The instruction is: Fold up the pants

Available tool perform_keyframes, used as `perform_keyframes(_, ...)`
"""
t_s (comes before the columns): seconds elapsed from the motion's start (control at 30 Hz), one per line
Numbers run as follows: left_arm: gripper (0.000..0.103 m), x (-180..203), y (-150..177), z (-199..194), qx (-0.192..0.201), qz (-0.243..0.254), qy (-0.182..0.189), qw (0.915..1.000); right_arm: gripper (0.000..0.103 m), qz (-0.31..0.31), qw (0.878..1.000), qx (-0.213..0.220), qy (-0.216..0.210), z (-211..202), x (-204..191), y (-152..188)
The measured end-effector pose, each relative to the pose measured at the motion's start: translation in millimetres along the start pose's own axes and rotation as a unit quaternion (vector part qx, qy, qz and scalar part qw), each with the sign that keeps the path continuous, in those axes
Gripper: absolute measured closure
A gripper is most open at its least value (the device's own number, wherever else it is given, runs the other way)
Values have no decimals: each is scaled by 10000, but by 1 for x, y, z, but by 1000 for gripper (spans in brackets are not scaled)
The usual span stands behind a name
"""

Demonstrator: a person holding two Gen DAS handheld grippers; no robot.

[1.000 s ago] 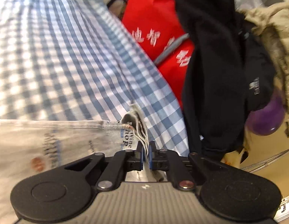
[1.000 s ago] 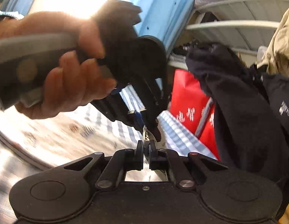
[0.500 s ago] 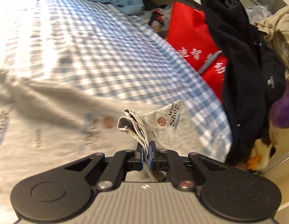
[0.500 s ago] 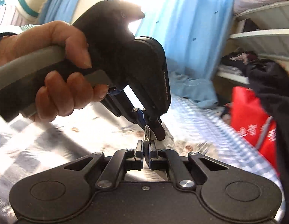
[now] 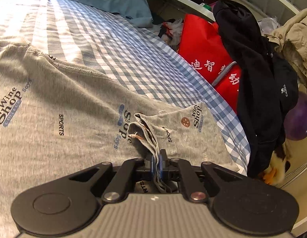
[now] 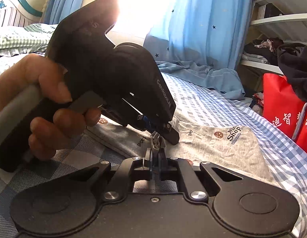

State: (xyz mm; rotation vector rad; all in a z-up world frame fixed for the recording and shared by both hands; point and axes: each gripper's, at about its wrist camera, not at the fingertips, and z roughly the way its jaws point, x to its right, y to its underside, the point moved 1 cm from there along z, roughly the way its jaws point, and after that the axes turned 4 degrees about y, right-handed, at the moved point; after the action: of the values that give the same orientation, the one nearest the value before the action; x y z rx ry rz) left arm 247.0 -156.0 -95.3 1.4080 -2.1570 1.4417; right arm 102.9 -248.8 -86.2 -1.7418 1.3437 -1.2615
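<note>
Pants (image 5: pixel 60 103) on bed (image 5: pixel 113 45), mid-fold: left gripper (image 5: pixel 157 159) and right gripper (image 6: pixel 155 159) pinch bunched cloth. Next, likely lay flat, release.

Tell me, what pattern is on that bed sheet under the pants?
Blue and white checks on the bed sheet, clearest in the left wrist view.

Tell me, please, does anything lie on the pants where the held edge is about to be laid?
Nothing visible does. Both the left tongs and right tongs are shut on the bunched edge of the grey pants, and the grey cloth ahead on the checked sheet lies bare.
</note>
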Motion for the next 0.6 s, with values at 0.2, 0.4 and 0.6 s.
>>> perform_keyframes(0.2, 96, -1, 1, 0, 32, -65, 23, 10000, 97, 17, 9999, 79, 70, -4, -4, 6)
perform_keyframes(0.4, 96, -2, 1, 0, 35, -98, 30, 9999, 97, -15, 9999, 89, 81, -5, -3, 6)
perform_keyframes(0.6, 98, 21, -18, 4, -333, 289, -342, 9984, 97, 161, 9998, 55, 55, -8, 1, -4)
